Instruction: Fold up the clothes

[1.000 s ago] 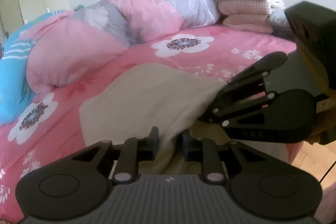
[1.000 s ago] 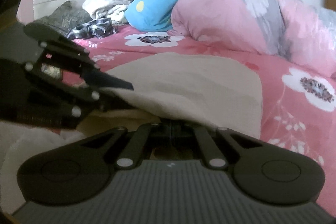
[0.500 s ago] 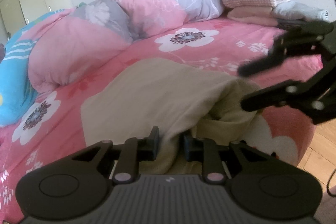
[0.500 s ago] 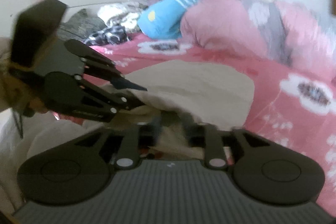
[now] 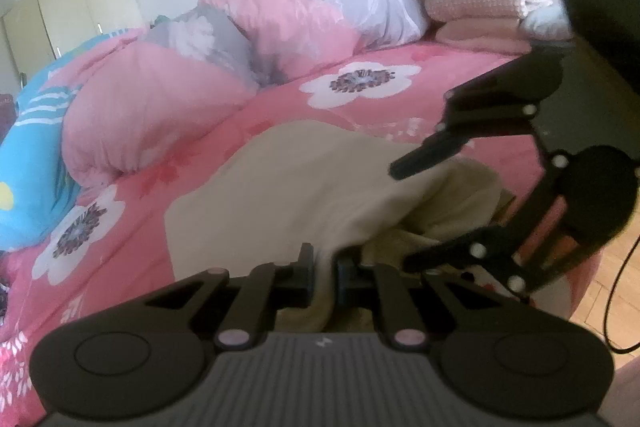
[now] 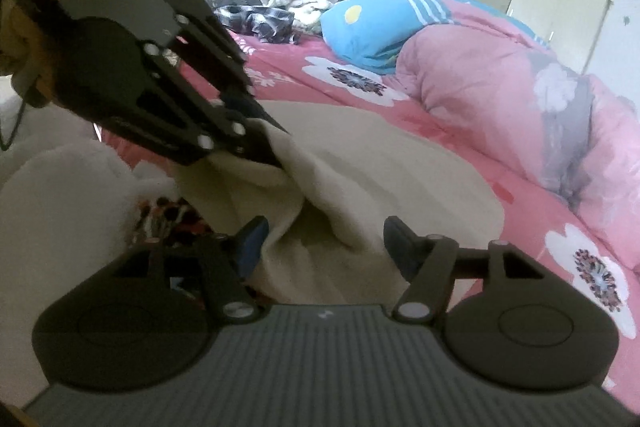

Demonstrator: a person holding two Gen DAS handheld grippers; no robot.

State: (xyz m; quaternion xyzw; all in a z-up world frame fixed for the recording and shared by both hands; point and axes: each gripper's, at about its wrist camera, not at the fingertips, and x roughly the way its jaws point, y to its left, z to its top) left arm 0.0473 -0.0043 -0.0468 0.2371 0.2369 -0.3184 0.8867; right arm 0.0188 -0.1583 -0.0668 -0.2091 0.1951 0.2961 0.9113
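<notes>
The beige garment (image 5: 304, 187) lies spread on the pink flowered bed sheet (image 5: 360, 107), its near edge bunched at the bed's corner. The left gripper (image 5: 323, 273) pinches that edge between nearly closed jaws — the right gripper (image 6: 322, 247) has just been opening, its jaws wide, the cloth loose between them.

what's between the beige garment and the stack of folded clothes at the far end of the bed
Only bare pink flowered bedsheet lies between the beige garment and the stack of folded clothes; a large white flower is printed there. The left wrist view shows it.
</notes>
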